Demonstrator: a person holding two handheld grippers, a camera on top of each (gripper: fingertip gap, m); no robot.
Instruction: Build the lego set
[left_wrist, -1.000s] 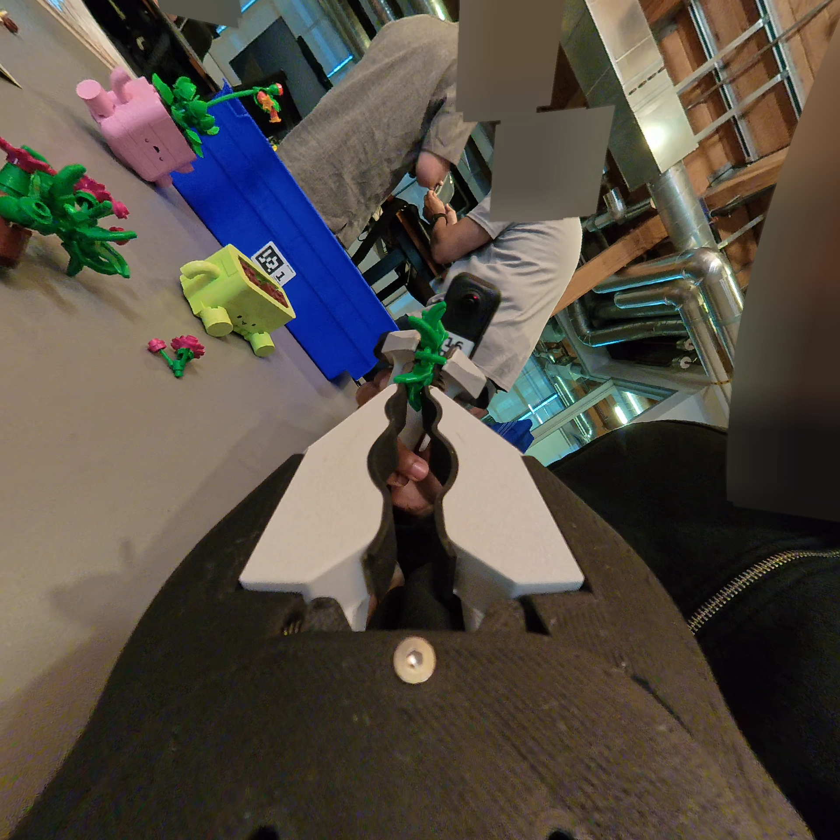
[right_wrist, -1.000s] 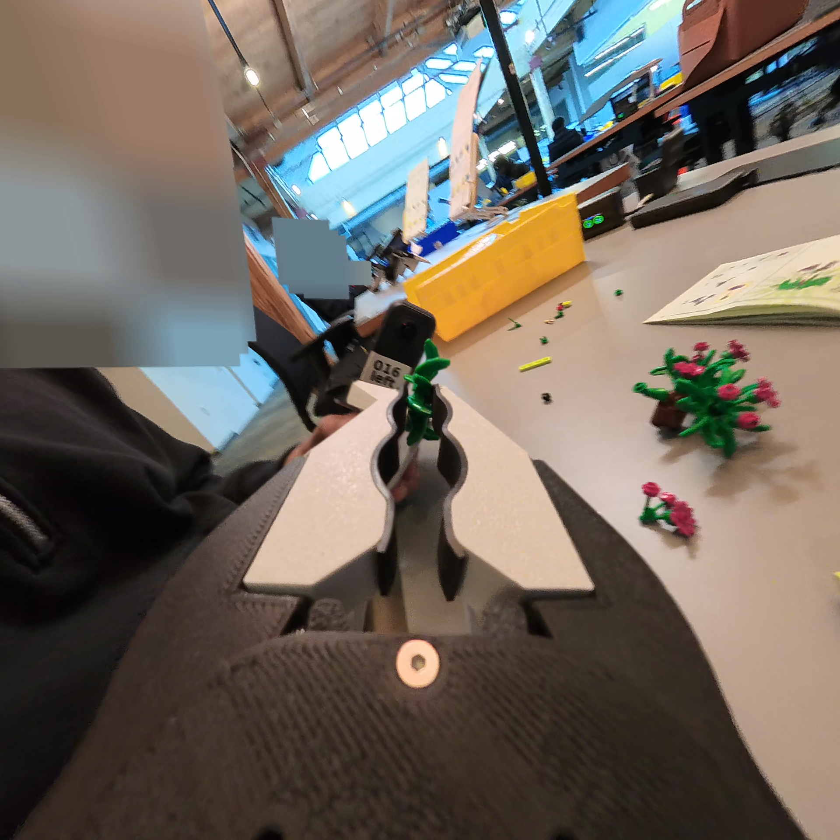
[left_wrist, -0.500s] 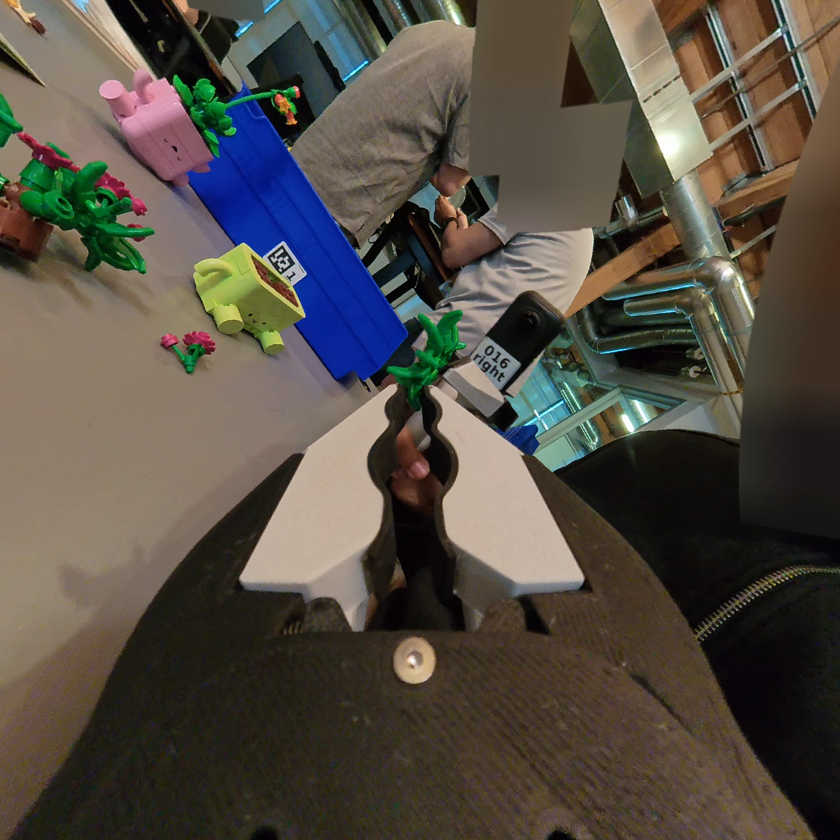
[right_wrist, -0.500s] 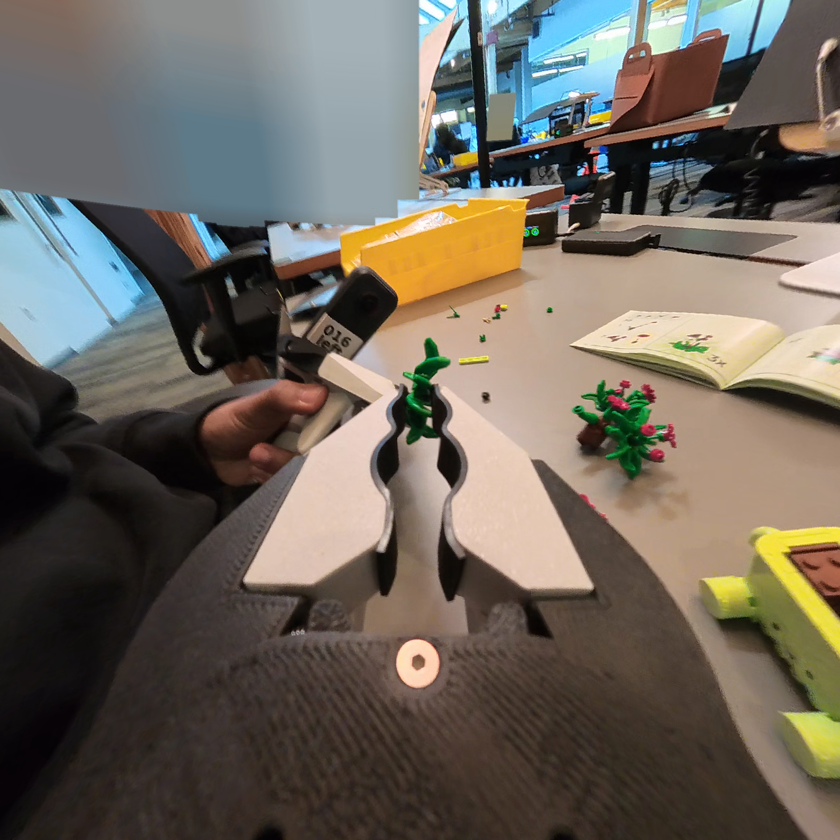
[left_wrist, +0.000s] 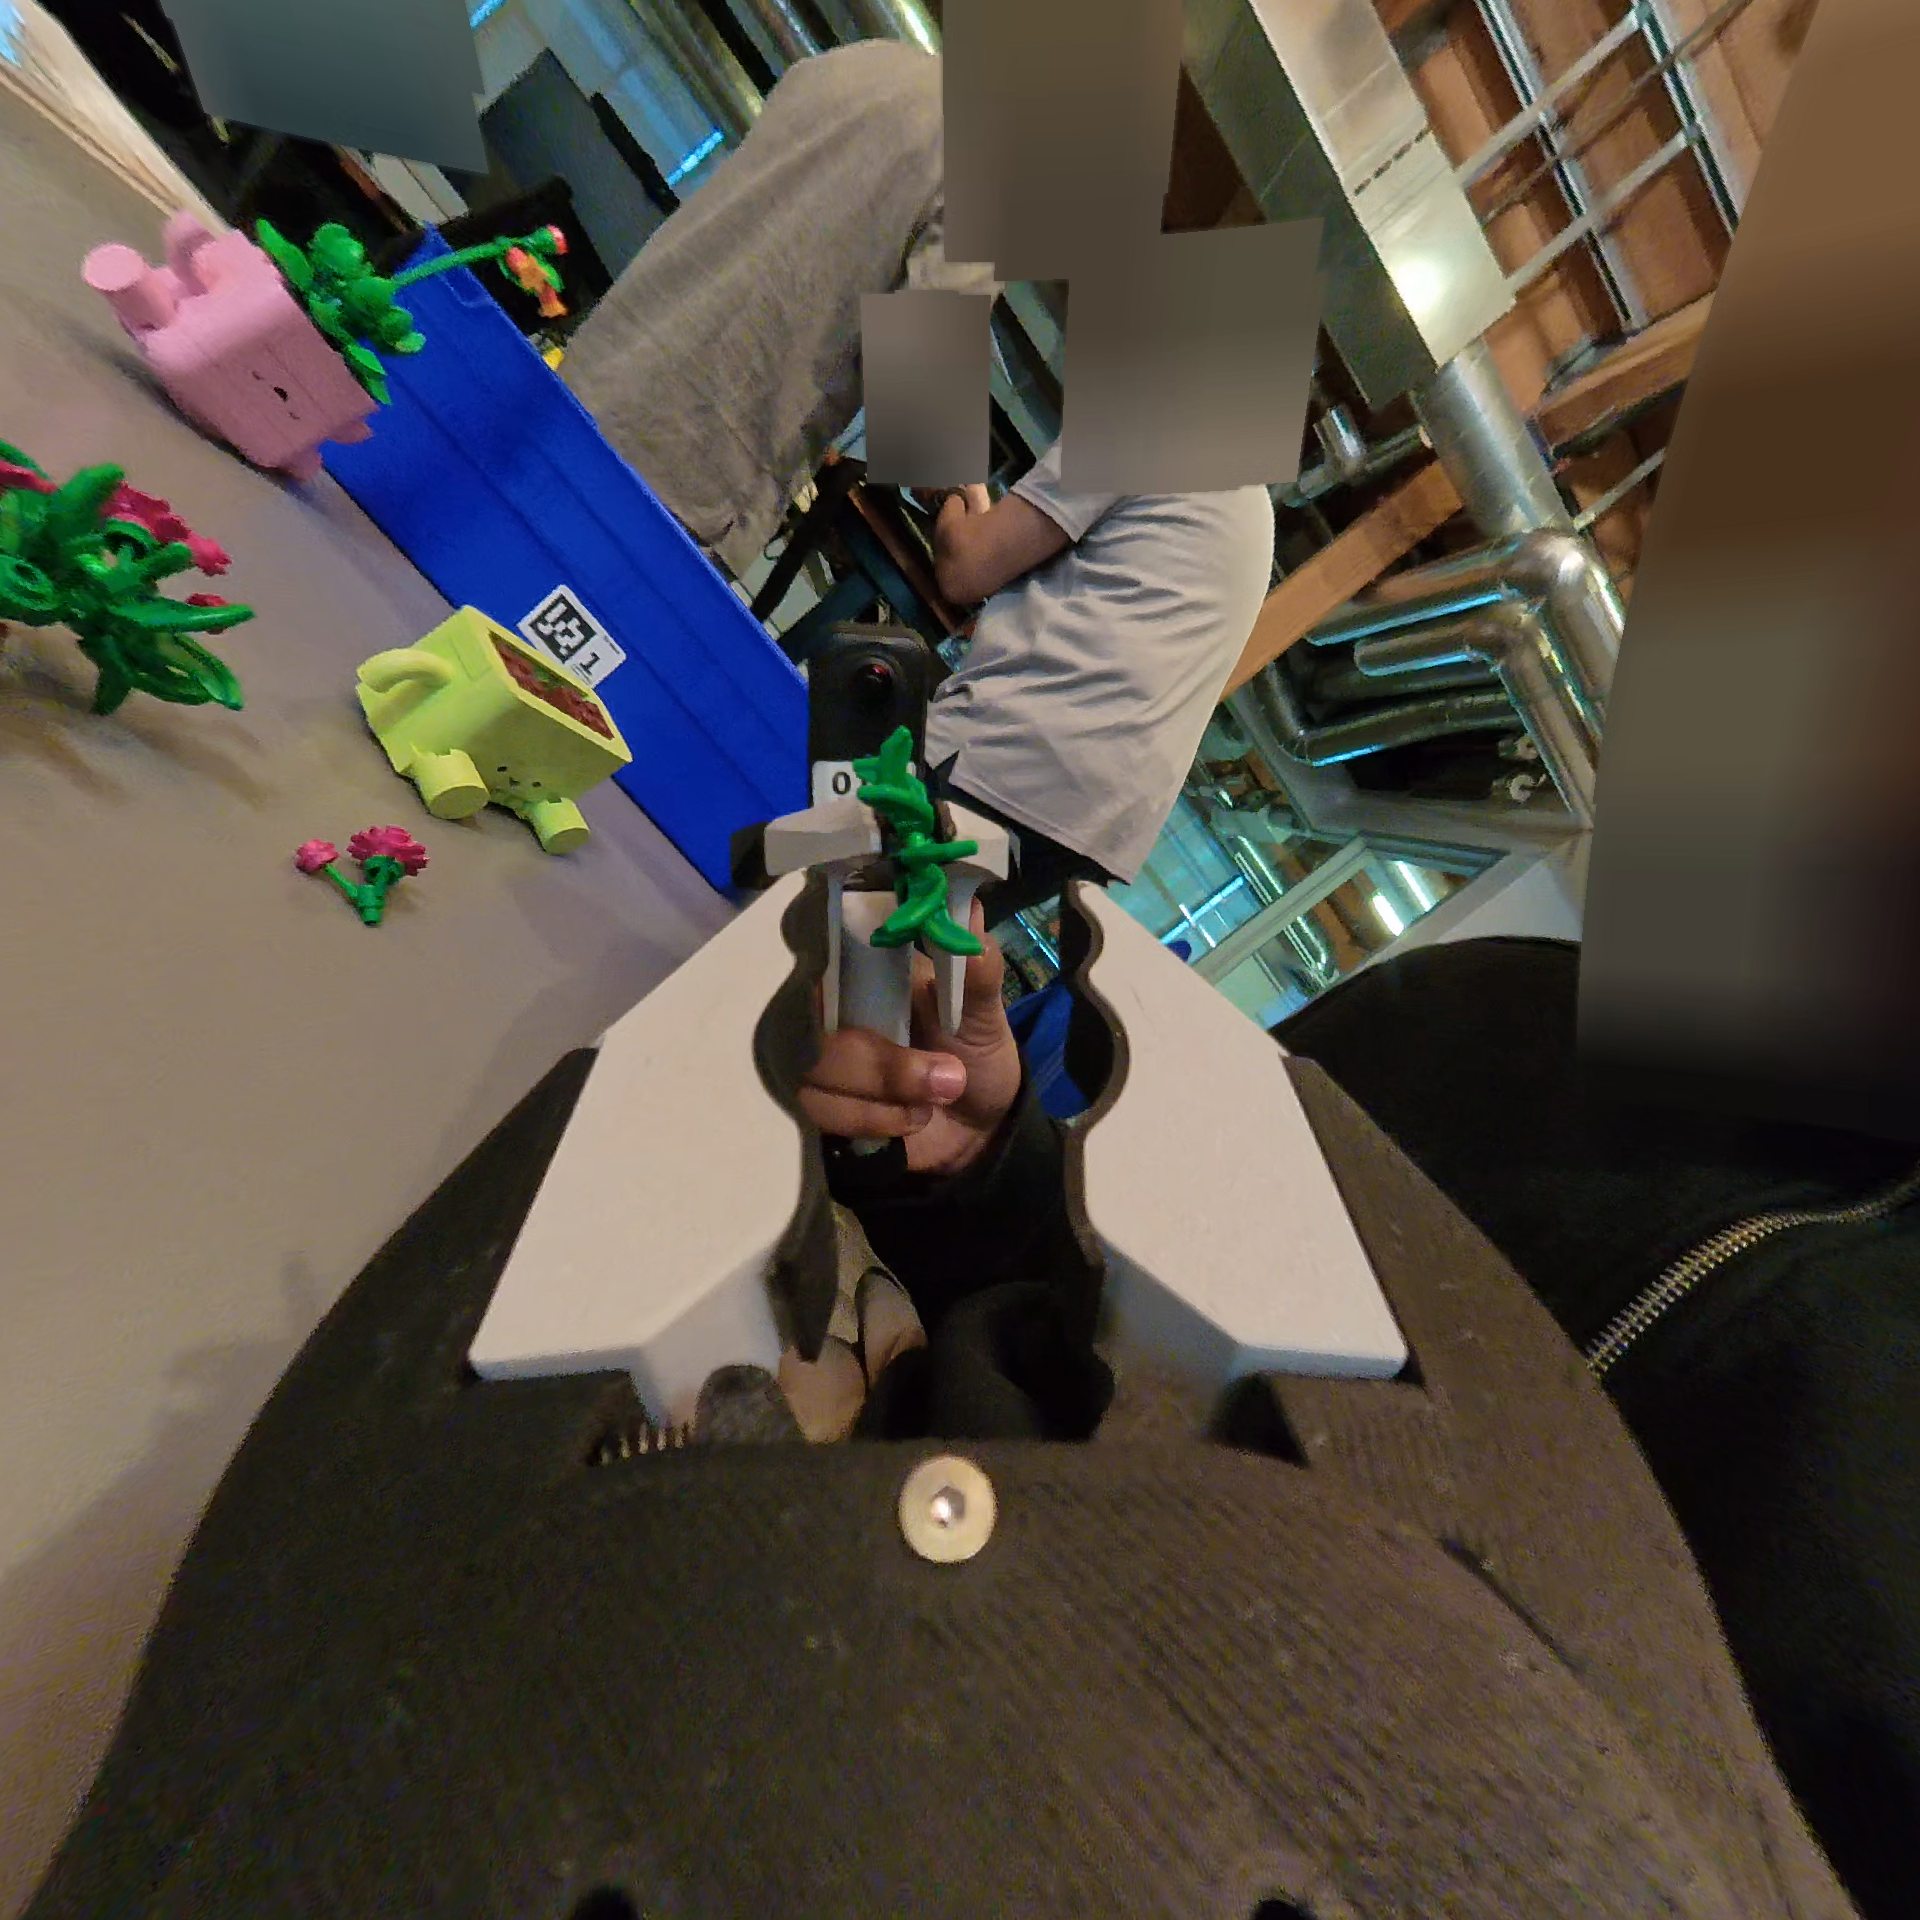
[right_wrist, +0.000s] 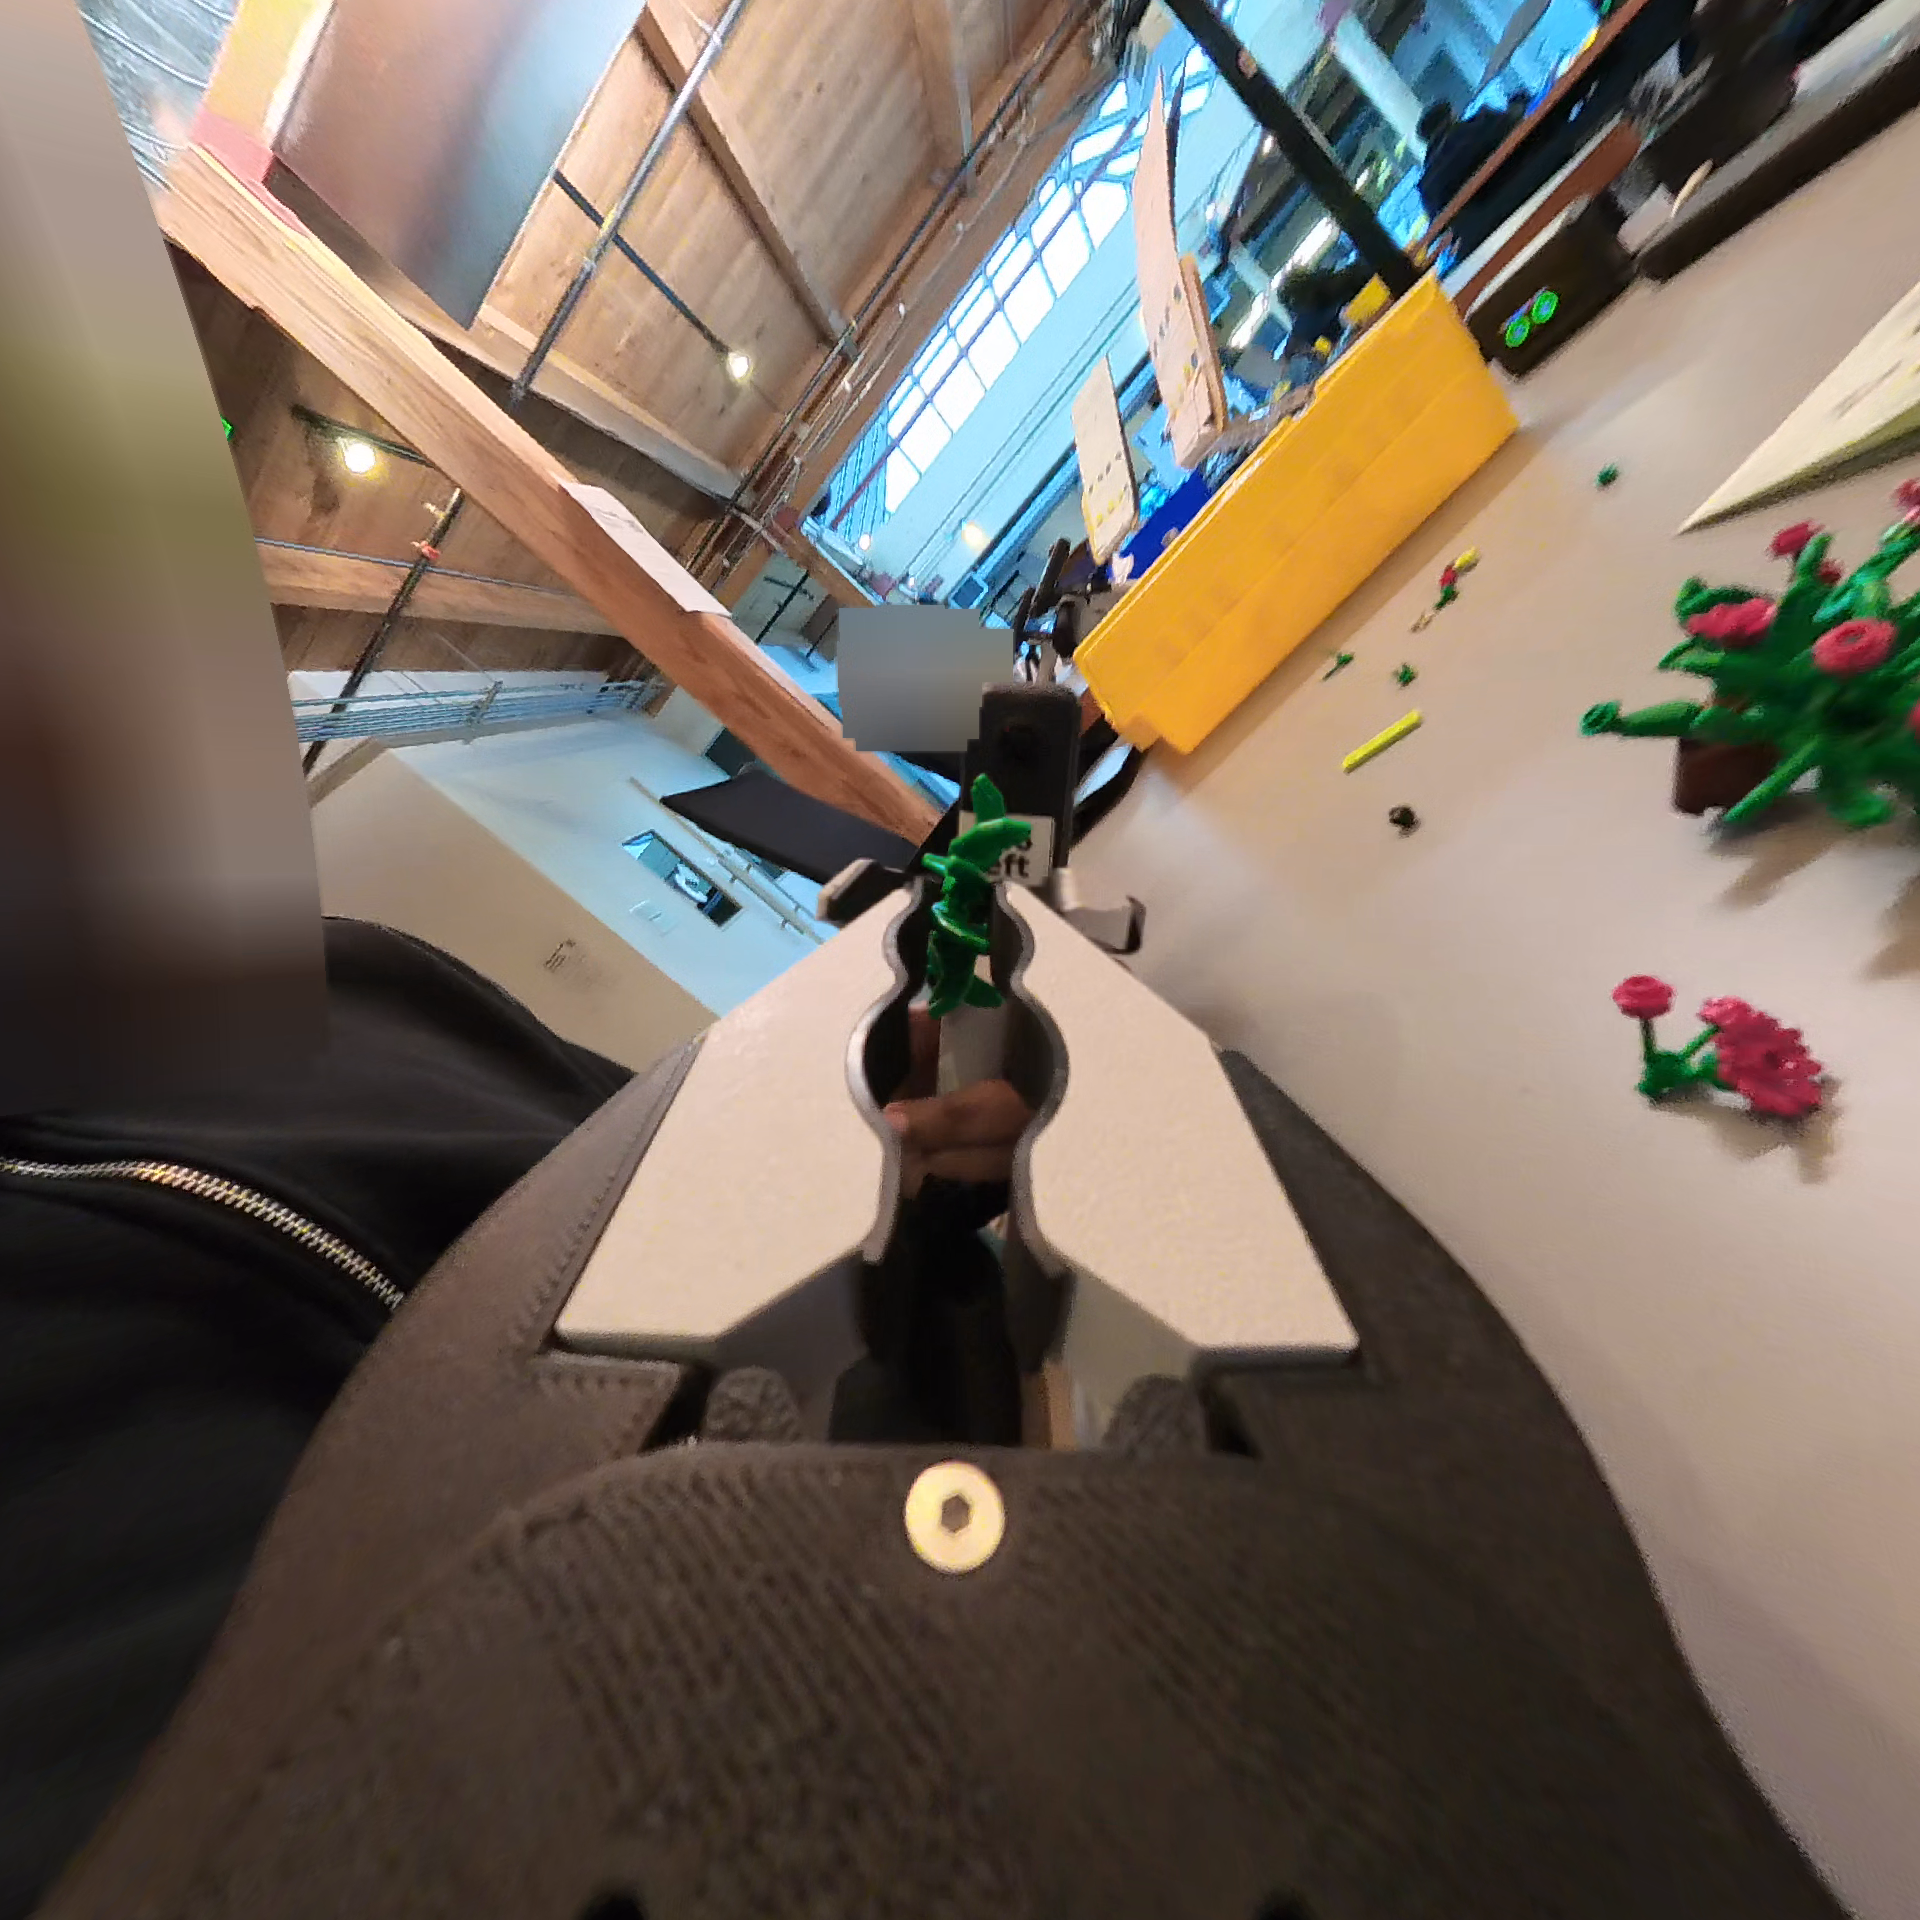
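A green lego leaf stem (right_wrist: 961, 935) is clamped between the tips of my right gripper (right_wrist: 958, 909), held in the air off the table's near edge. In the left wrist view the same stem (left_wrist: 914, 852) stands between the right gripper's white fingers (left_wrist: 868, 977), which face the camera. My left gripper (left_wrist: 940, 904) is open, its jaws spread wide on either side of the stem and apart from it. A lime green lego pot (left_wrist: 499, 727) lies tipped on the grey table (left_wrist: 208, 1039), with a pink flower sprig (left_wrist: 364, 857) beside it.
A pink lego pot (left_wrist: 239, 343) with a green plant and a blue bin (left_wrist: 540, 520) stand behind. A leafy flower plant (right_wrist: 1808, 675), a yellow bin (right_wrist: 1299, 520), a booklet (right_wrist: 1829, 416) and loose small pieces (right_wrist: 1382, 740) lie on the table. People sit beyond the blue bin. The grippers are tip to tip, or close to it. Between my left fingertips and the pink flower sprig (left_wrist: 364, 857) there is roughly 11 cm. It is also in sight in the right wrist view (right_wrist: 1736, 1048).
My left gripper, shut on the green stem before, has opened and let go. The right gripper has closed on the stem and now holds it alone.
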